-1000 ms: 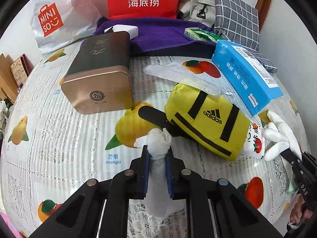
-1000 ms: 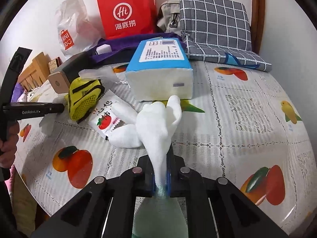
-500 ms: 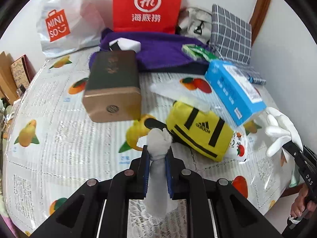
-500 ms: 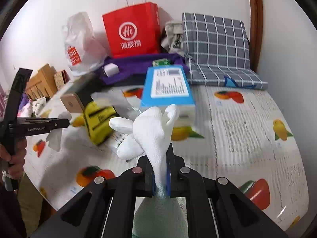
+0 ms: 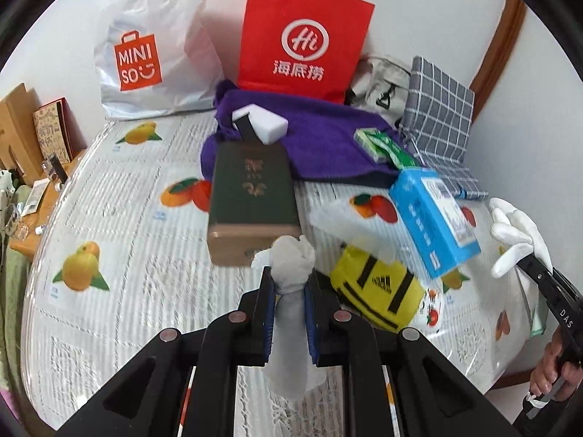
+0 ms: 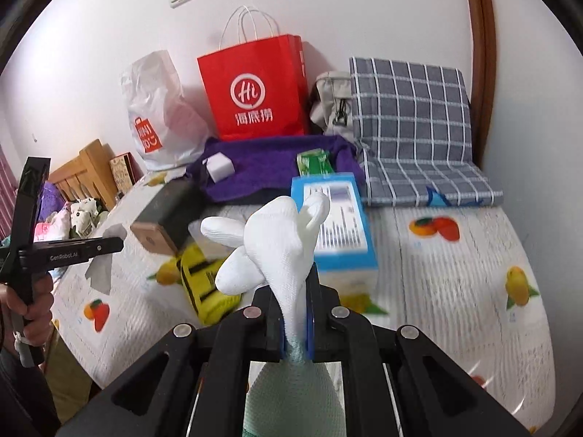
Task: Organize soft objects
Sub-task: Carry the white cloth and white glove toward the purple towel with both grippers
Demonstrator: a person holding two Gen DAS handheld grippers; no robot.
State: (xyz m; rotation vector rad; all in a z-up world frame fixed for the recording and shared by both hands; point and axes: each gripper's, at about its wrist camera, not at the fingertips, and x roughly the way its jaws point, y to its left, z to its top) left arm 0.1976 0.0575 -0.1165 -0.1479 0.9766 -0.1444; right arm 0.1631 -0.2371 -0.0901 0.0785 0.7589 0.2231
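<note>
Gloves are both lifted above the counter (image 5: 120, 225): left claw (image 5: 288, 291) clenched on white glove (image 5: 291, 258), right claw (image 6: 296, 309) clenched on second glove (image 6: 277, 244). Next, probably pairing them together.

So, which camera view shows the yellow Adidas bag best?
The left wrist view: the yellow Adidas bag shows its logo and stripes, almost unblocked. In the right wrist view the bag is blurred and partly hidden behind the white glove.
</note>
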